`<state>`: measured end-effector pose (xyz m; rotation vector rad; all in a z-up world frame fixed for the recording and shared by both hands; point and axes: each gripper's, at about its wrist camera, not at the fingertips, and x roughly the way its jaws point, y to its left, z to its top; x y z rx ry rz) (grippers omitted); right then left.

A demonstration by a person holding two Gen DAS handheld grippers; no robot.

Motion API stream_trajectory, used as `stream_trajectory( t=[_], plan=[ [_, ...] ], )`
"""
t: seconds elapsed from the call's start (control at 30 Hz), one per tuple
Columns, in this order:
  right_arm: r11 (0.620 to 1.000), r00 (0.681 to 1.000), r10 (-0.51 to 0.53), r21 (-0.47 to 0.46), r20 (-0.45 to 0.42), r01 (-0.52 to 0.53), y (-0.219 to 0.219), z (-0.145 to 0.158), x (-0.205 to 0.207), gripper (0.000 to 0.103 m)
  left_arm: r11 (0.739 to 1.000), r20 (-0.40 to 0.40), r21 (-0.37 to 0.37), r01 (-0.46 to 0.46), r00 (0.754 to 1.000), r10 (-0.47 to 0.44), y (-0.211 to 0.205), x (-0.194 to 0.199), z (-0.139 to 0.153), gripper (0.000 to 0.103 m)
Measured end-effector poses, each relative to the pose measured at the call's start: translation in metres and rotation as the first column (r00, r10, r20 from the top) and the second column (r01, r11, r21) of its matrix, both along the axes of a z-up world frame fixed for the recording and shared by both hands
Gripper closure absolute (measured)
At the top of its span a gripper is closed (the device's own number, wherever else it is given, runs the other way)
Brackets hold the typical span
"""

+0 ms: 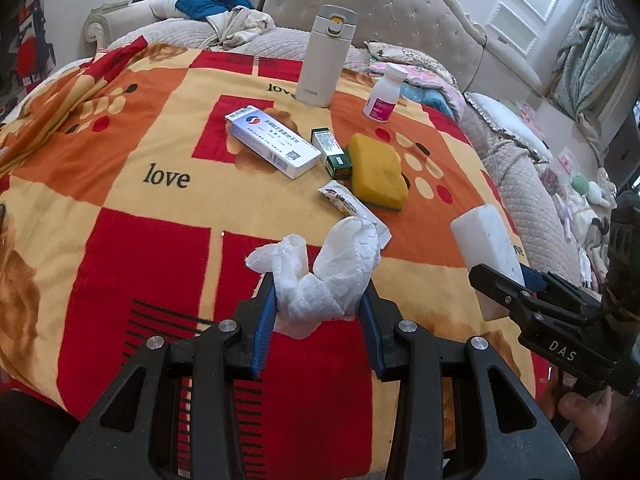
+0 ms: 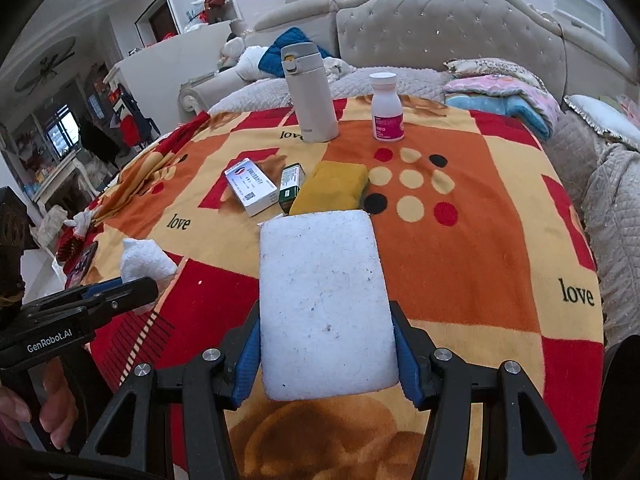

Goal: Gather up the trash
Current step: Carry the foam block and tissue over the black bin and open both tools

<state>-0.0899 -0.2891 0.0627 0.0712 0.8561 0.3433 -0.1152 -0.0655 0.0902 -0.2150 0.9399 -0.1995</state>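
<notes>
My left gripper (image 1: 318, 300) is shut on a crumpled white tissue (image 1: 320, 268) and holds it over the red and orange blanket (image 1: 140, 208). My right gripper (image 2: 325, 356) is shut on a white foam block (image 2: 324, 304); the block also shows in the left wrist view (image 1: 486, 248), at the right. A small torn wrapper (image 1: 344, 198) lies on the blanket just beyond the tissue. In the right wrist view the tissue (image 2: 146, 260) and the left gripper (image 2: 120, 292) are at the left.
On the blanket stand a white thermos (image 1: 324, 58) and a white pill bottle (image 1: 385, 92). A blue-white medicine box (image 1: 272, 140), a small green box (image 1: 331, 152) and a yellow sponge (image 1: 376, 170) lie mid-table. A padded sofa (image 1: 400, 16) is behind.
</notes>
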Motion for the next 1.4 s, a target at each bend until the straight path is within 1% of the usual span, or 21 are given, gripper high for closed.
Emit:
stream_trajectory(
  t=[0.2,0.43,0.67,0.97,1.07,1.17,1.33,1.4],
  plan=[
    [0.999,0.999,-0.033,0.007,0.011,0.033,-0.012,0.001,-0.008,0.047,0.999,-0.012,-0.025,0.028,1.000,-0.028,-0.007,0.001,0.000,0.066],
    [0.995,0.995,-0.097,0.011,0.004,0.097,-0.041,-0.001,-0.016,0.047,0.995,-0.029,-0.036,0.095,0.995,-0.096,-0.040,0.011,-0.002,0.066],
    [0.986,0.986,-0.164,0.022,-0.002,0.164,-0.079,-0.003,-0.023,0.047,0.986,-0.030,-0.001,0.166,0.986,-0.166,-0.086,0.015,-0.004,0.066],
    [0.967,0.968,-0.252,0.040,-0.012,0.252,-0.131,-0.008,-0.036,0.047,0.970,-0.042,0.039,0.240,0.970,-0.238,-0.133,0.018,-0.009,0.066],
    [0.956,0.957,-0.291,0.044,-0.016,0.291,-0.154,-0.010,-0.043,0.047,0.962,-0.041,0.046,0.268,0.963,-0.266,-0.151,0.018,-0.009,0.066],
    [0.942,0.943,-0.331,0.044,-0.021,0.332,-0.176,-0.012,-0.050,0.047,0.949,-0.038,0.046,0.311,0.950,-0.309,-0.176,0.019,-0.009,0.066],
    [0.906,0.906,-0.420,0.027,-0.040,0.422,-0.220,-0.020,-0.065,0.047,0.923,-0.046,0.033,0.383,0.923,-0.382,-0.218,0.019,-0.011,0.066],
    [0.884,0.884,-0.464,0.030,-0.053,0.466,-0.243,-0.025,-0.073,0.047,0.909,-0.052,0.007,0.418,0.907,-0.417,-0.238,0.021,-0.011,0.066]
  ],
)
